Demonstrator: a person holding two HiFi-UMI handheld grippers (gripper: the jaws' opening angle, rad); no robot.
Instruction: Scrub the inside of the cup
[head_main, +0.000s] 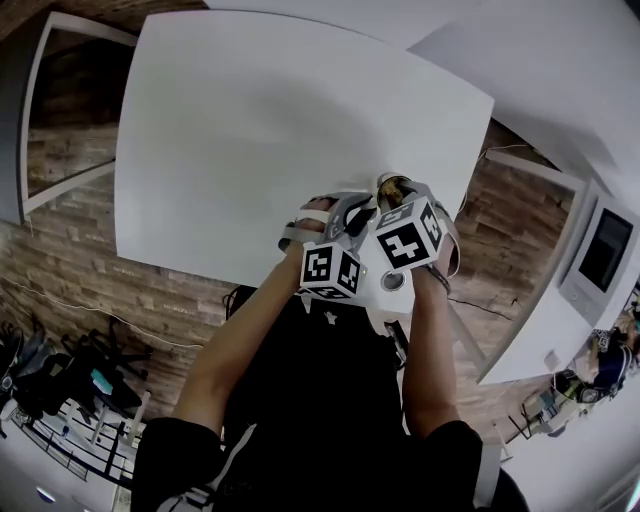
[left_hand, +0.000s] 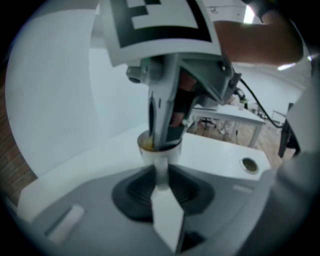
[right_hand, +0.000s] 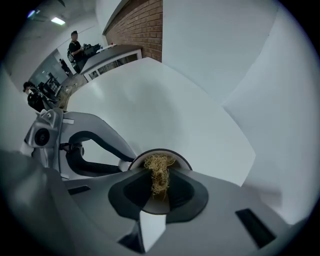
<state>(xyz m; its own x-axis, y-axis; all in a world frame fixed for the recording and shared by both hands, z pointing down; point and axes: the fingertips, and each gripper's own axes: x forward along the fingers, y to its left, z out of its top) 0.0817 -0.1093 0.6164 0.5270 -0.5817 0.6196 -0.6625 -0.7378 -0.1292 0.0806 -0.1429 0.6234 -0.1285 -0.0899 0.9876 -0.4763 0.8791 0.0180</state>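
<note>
A small white cup stands near the white table's front edge, with my left gripper shut on its side wall. From above, my right gripper reaches down into the cup's mouth. In the right gripper view a tuft of golden scrubber fibre is pinched between the jaws of my right gripper and sits inside the cup's rim. The left gripper meets the cup from the left. In the head view the two grippers crowd together and hide most of the cup.
The white table stretches away beyond the cup. A round cable hole lies in it close to the front edge. Another white desk stands to the right. People stand far off in the room.
</note>
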